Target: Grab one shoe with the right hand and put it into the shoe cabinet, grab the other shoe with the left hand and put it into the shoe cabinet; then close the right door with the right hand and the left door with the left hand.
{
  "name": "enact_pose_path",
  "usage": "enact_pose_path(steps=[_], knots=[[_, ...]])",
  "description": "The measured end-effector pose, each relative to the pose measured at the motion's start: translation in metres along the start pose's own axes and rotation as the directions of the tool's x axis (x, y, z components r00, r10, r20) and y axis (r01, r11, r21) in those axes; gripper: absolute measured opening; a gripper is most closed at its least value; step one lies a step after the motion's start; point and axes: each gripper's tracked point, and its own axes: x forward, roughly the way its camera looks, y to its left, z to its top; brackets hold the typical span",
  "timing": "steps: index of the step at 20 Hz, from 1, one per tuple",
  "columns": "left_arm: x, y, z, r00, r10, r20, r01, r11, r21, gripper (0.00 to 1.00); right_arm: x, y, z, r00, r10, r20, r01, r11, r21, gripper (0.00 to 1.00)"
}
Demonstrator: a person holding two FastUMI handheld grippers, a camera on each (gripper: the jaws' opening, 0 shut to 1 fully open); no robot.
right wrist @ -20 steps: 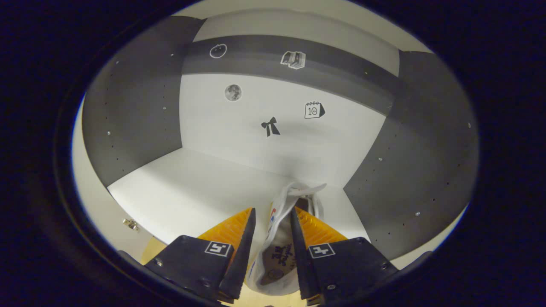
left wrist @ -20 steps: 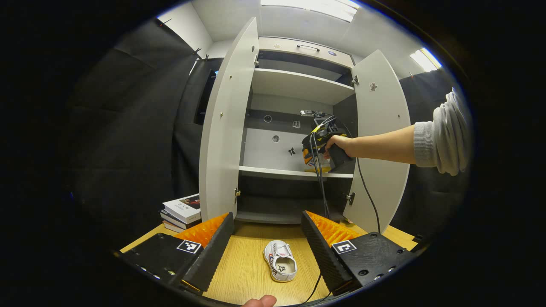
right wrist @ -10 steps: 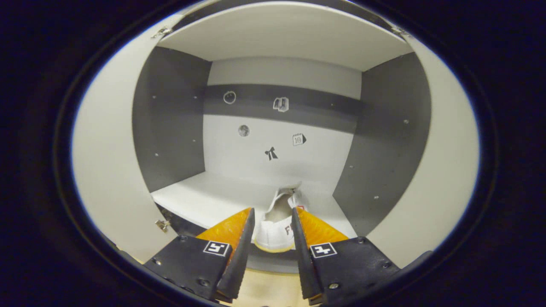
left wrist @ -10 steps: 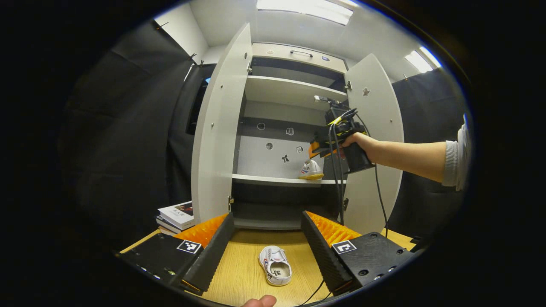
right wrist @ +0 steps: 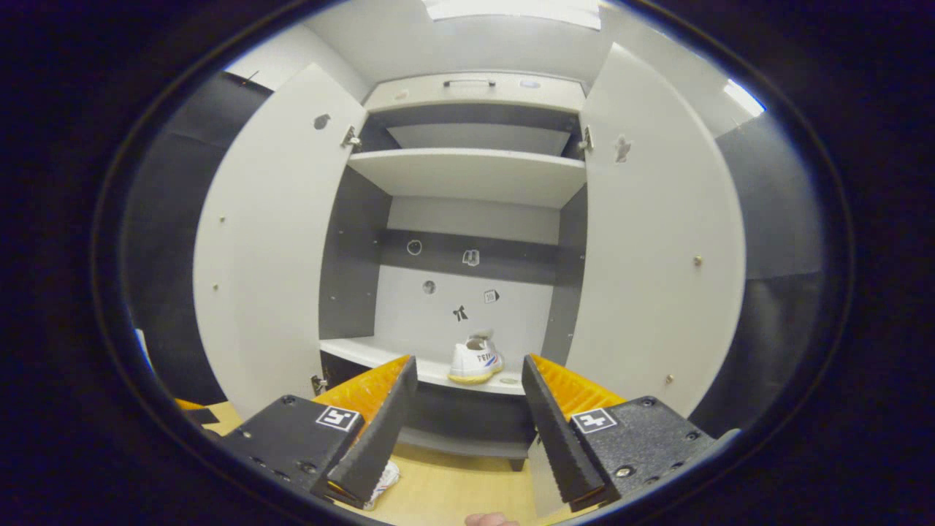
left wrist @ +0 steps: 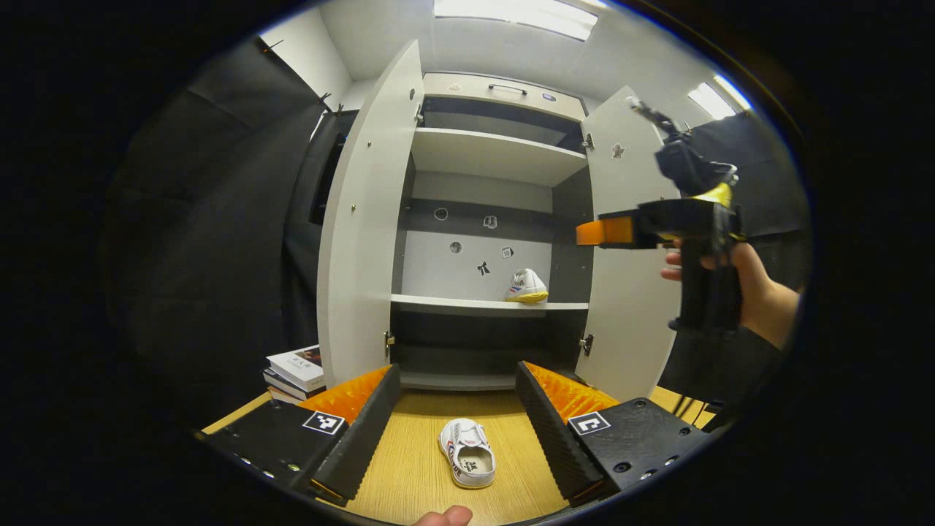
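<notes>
Withdrawn from the cabinet, the right gripper [right wrist: 467, 409] stood with jaws apart and empty; its white sneaker [right wrist: 476, 361] sat on the middle shelf [right wrist: 365, 352], right side. The left gripper [left wrist: 459, 427], jaws wide, hovered above the second sneaker [left wrist: 467, 453] on the wooden table [left wrist: 416, 467]. Recommended: descend straight, close across the shoe's sides. Shoe lettering was unreadable.

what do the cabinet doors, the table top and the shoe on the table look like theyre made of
Cabinet doors: probably laminated board, smooth matte off-white faces with small metal hinges. Table top: wood or wood-look laminate, pale with straight grain lines. Shoe on the table: seemingly white canvas upper with a rubber-like sole.
</notes>
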Motion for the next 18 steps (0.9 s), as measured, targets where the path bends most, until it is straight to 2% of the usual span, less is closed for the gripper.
enact_pose_path(steps=[2,5,8,11,15,18], knots=[[0.0,-0.003,-0.009,1.0,0.011,-0.014,-0.011,1.0,0.013,0.95,-0.039,0.007,-0.011,0.999,-0.006,0.044,0.007,1.0,-0.029,1.0],[0.005,-0.007,-0.034,0.997,0.021,-0.071,-0.018,0.999,0.038,0.95,-0.089,0.016,-0.028,0.998,0.008,0.055,-0.007,1.0,-0.012,1.0],[0.016,-0.01,-0.066,0.99,0.018,-0.139,-0.012,0.999,0.048,0.95,-0.122,0.01,-0.05,1.0,0.016,0.016,-0.016,1.0,0.004,1.0],[0.027,-0.013,-0.101,0.976,0.002,-0.219,-0.004,1.0,-0.008,0.95,-0.136,-0.003,-0.068,1.0,0.002,-0.026,-0.001,0.999,0.038,1.0],[0.046,-0.006,-0.155,0.938,0.013,-0.345,-0.022,0.999,-0.023,0.96,-0.141,-0.019,-0.088,0.997,-0.02,-0.077,0.024,0.998,0.051,1.0],[0.06,-0.002,-0.196,0.896,0.0,-0.445,-0.013,1.0,-0.027,0.96,-0.14,-0.024,-0.097,0.995,-0.015,-0.096,0.02,0.999,0.047,1.0]])
